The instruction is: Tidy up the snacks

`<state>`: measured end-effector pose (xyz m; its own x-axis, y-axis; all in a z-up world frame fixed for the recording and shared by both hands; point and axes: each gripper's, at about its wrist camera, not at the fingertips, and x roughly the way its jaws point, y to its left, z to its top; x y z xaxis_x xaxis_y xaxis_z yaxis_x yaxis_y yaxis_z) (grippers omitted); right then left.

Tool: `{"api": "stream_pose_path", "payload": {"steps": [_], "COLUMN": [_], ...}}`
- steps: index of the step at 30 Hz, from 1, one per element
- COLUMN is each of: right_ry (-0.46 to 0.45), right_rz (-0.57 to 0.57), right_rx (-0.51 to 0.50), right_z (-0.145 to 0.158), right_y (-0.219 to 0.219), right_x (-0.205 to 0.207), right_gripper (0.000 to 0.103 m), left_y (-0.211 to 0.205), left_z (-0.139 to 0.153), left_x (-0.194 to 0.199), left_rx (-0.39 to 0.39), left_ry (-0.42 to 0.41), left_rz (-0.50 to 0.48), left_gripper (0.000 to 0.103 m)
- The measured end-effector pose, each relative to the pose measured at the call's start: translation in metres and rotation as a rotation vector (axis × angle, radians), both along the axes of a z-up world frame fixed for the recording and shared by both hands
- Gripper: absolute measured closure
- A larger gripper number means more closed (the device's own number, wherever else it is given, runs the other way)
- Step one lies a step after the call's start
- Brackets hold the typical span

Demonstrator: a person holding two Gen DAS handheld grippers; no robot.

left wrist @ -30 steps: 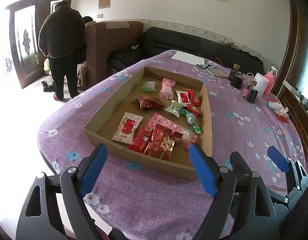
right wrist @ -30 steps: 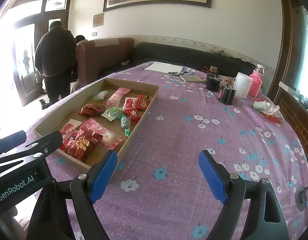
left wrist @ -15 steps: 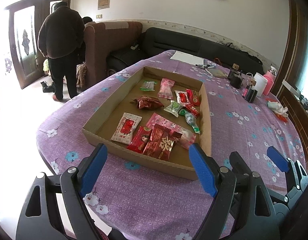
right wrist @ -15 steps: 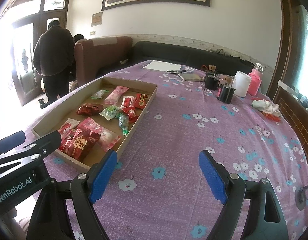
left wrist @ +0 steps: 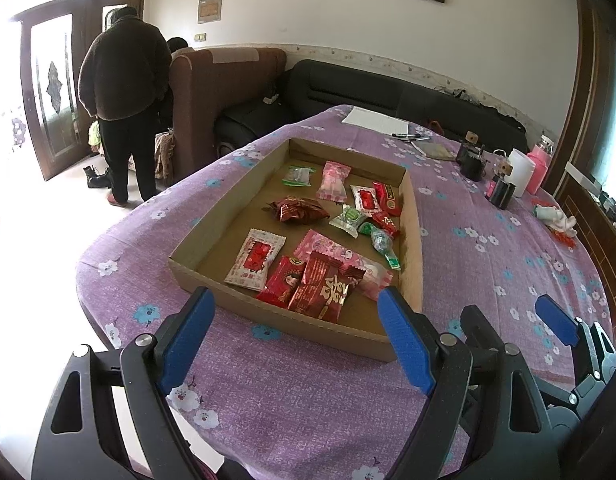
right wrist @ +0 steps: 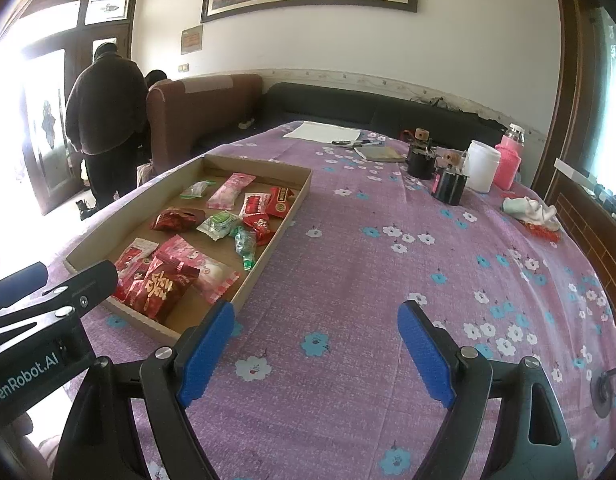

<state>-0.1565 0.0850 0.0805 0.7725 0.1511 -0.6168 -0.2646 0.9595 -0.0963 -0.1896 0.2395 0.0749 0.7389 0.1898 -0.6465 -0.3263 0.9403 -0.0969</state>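
From the left wrist I see nothing changed over the last second: my left gripper (left wrist: 295, 332) hangs with fingers wide and empty just short of the cardboard tray (left wrist: 195, 240) near the surface's left edge, so sorting hasn't begun. From the right wrist, my right gripper (right wrist: 316, 352) is equally wide over bare cloth, and I count about twelve snacks (right wrist: 211, 224) in one tray.

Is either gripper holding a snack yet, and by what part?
Nothing is held. The left gripper and right gripper both hang open over the tablecloth, jaws empty.

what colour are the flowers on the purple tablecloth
Blue and white flowers on the purple tablecloth, clearest in the right wrist view.
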Motion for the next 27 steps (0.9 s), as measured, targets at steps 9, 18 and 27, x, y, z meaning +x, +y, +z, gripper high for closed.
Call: {"api": "stream_pose_path", "payload": {"steps": [9, 18, 27], "right_ry": [-0.005, 0.0, -0.015], "right_rz": [0.004, 0.002, 0.007], "right_rx": [-0.005, 0.013, 0.007], "right_z": [0.0001, -0.0011, 0.0028], "right_y": [0.0006, -0.0018, -0.0001], "right_x": [-0.0021, -0.0019, -0.0043], "right_gripper": [0.017, 0.017, 0.017], "left_y": [0.0005, 0.0033, 0.0014], "left_z": [-0.0003, 0.0053, 0.0014], "left_x": [-0.0009, -0.0056, -0.0042], "left_rx": [-0.002, 0.006, 0.002], "left_ry": [-0.002, -0.03, -0.01], "left_rz": [0.001, 0.027, 0.008], "left_gripper": [0.018, 0.018, 0.018]}}
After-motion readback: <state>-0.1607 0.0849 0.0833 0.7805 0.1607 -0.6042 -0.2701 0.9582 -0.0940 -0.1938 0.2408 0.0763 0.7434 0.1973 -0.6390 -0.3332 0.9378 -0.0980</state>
